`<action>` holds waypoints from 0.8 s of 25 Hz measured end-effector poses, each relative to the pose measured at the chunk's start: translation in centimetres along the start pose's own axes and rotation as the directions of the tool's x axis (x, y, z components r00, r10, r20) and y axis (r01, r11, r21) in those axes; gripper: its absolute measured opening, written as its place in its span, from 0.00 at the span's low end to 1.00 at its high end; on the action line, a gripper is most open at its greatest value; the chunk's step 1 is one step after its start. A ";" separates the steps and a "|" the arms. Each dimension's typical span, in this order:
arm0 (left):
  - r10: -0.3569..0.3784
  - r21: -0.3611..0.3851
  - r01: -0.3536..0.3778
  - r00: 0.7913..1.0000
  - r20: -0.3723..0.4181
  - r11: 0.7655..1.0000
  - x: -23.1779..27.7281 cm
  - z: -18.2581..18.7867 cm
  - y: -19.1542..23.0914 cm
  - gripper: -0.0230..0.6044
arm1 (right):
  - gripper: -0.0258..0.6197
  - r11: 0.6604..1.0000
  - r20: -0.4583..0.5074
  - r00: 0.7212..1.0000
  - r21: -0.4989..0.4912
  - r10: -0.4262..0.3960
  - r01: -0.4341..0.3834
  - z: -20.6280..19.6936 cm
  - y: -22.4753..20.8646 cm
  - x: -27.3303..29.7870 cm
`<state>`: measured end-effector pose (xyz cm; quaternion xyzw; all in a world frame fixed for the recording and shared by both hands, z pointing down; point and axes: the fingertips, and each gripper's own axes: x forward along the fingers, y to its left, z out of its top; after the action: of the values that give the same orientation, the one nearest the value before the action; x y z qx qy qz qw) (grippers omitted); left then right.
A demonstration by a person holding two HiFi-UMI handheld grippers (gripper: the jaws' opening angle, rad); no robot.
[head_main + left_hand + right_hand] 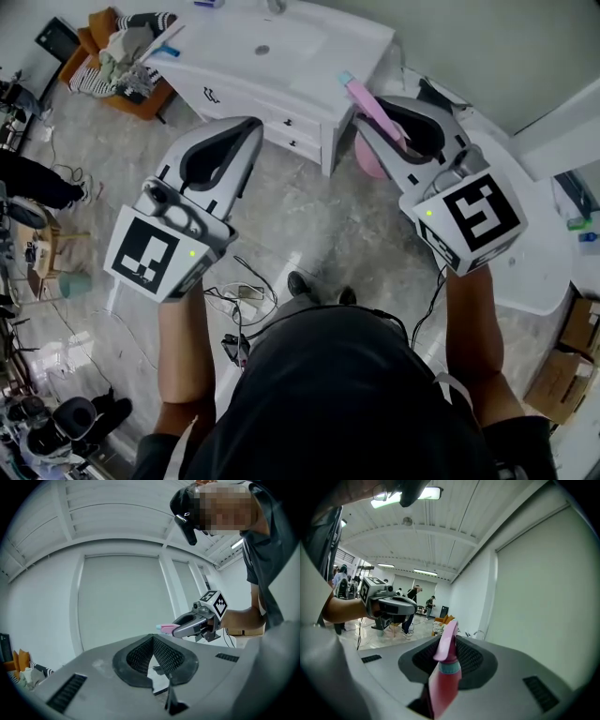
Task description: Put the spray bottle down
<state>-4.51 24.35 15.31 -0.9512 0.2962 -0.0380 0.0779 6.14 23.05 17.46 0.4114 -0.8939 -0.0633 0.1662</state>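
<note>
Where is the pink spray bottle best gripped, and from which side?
Probably the body just below the teal collar, from behind the nozzle head, as the right tool holds the spray bottle: the body fits between the pads, the head pokes free.

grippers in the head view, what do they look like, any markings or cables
Both the left gripper and right gripper are grey shells with black ribbed padding lining looped jaws. Each carries a white cube with black square markers and a small green light. A thin black cable trails from the right one. The person wears a dark short-sleeved top.
</note>
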 end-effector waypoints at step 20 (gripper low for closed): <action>-0.071 -0.059 0.075 0.995 0.075 0.995 -1.0 -2.5 4.3 0.04 | 0.19 0.996 -0.059 0.995 0.005 -0.084 0.084 0.6 1.1 3.5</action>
<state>-7.99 21.12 16.98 -0.9641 0.2592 0.0030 0.0578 3.03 21.07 17.99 0.4508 -0.8709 -0.0549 0.1880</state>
